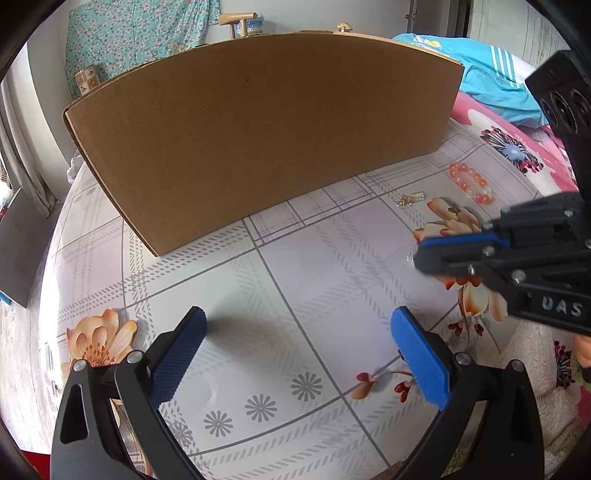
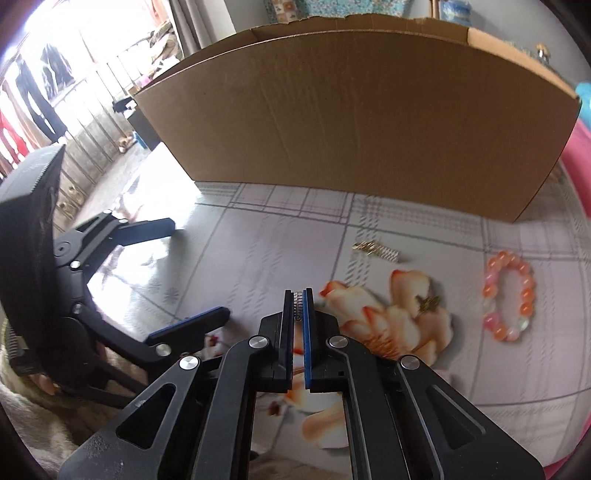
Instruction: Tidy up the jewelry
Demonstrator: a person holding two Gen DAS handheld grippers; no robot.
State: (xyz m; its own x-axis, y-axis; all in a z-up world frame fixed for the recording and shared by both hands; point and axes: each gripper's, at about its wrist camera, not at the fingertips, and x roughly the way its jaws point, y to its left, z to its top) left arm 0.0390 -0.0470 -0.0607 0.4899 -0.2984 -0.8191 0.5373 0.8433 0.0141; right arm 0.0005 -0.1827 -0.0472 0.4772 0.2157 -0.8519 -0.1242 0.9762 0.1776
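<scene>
Daylight flooding in through window [image 2: 55,74] at far left, washing out panes. Clothes [image 2: 48,92] hanging against glass. Grey curtain [image 2: 199,26] hanging beside it. Floral cloth [image 1: 136,33] draping pale wall [image 1: 48,92]. Plaid flowered tablecloth [image 1: 295,295] covering table, glaring near window side. Blue striped fabric [image 1: 491,62] and pink floral bedding [image 1: 517,147] lying beyond table. Cream fleece [image 2: 33,424] bunching at near edge.

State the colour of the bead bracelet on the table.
Orange and pink, with some clear beads: bead bracelet, clearest in the right wrist view.
</scene>
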